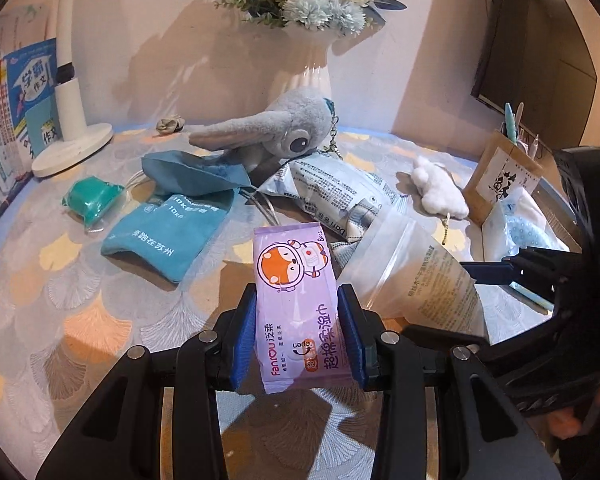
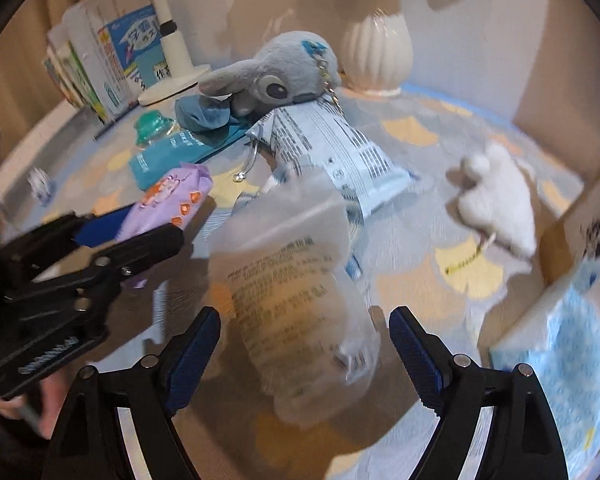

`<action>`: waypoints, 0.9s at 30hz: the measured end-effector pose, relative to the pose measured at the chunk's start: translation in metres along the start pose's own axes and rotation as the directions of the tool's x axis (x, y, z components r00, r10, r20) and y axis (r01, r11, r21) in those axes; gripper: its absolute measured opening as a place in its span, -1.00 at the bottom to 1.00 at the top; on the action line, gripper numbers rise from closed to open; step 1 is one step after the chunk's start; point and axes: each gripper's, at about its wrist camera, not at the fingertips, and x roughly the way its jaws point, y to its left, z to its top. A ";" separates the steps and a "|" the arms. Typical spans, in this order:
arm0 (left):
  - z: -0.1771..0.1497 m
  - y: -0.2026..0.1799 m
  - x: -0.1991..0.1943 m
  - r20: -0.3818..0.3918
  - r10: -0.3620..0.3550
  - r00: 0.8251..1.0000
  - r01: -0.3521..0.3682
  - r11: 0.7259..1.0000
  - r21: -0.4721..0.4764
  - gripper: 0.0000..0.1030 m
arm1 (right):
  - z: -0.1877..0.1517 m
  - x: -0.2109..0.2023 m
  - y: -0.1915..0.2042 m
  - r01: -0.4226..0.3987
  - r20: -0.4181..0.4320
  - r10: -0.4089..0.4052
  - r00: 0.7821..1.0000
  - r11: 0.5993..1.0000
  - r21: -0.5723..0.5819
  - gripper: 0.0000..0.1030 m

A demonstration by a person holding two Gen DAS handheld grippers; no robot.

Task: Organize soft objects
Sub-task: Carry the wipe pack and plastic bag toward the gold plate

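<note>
Purple wipes pack point(image 1: 296, 304) clamped in downward-tilted left hand-held gripper point(image 1: 298, 334).

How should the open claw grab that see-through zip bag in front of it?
Probably from above, across the clear zip bag at its printed middle. It lies stretched away from the right gripper, whose jaws stand open on either side of it without touching. The bag looks narrow enough there to fit between them, and soft enough to pinch. Its far end, by the pale blue packet, is more crowded.
</note>
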 end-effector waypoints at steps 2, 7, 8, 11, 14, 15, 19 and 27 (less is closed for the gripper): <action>0.000 -0.001 0.001 -0.004 0.002 1.000 -0.002 1.000 0.002 -0.30 | -0.002 0.002 0.005 0.011 0.009 -0.010 1.000 1.000 -0.023 0.02; 0.001 -0.006 0.002 -0.004 0.043 0.999 -0.043 0.999 0.022 -0.30 | -0.007 -0.012 0.005 -0.001 0.075 -0.001 0.997 1.000 0.020 -0.14; 0.003 -0.008 0.002 -0.006 0.049 0.999 -0.049 0.998 0.031 -0.30 | -0.008 -0.017 0.003 0.002 0.087 -0.004 0.996 1.000 0.024 -0.14; 0.013 -0.016 -0.001 0.007 0.037 0.999 -0.037 0.999 0.035 -0.30 | -0.002 -0.037 -0.007 0.020 0.131 -0.025 0.991 0.999 0.043 -0.14; 0.037 -0.032 -0.012 0.053 0.009 0.999 -0.012 0.998 0.055 -0.30 | 0.009 -0.055 -0.026 0.026 0.172 -0.042 0.984 0.995 0.093 -0.14; 0.045 -0.039 -0.015 0.069 0.008 0.998 -0.013 0.997 0.072 -0.30 | 0.013 -0.061 -0.034 0.023 0.183 -0.043 0.982 0.993 0.114 -0.14; 0.088 -0.075 -0.030 0.145 -0.025 0.989 0.003 0.989 0.149 -0.30 | 0.024 -0.096 -0.067 0.032 0.256 -0.078 0.964 0.984 0.176 -0.14; 0.156 -0.150 -0.028 0.217 -0.109 0.970 0.057 0.970 0.235 -0.30 | 0.024 -0.158 -0.135 0.070 0.329 -0.165 0.930 0.956 0.284 -0.14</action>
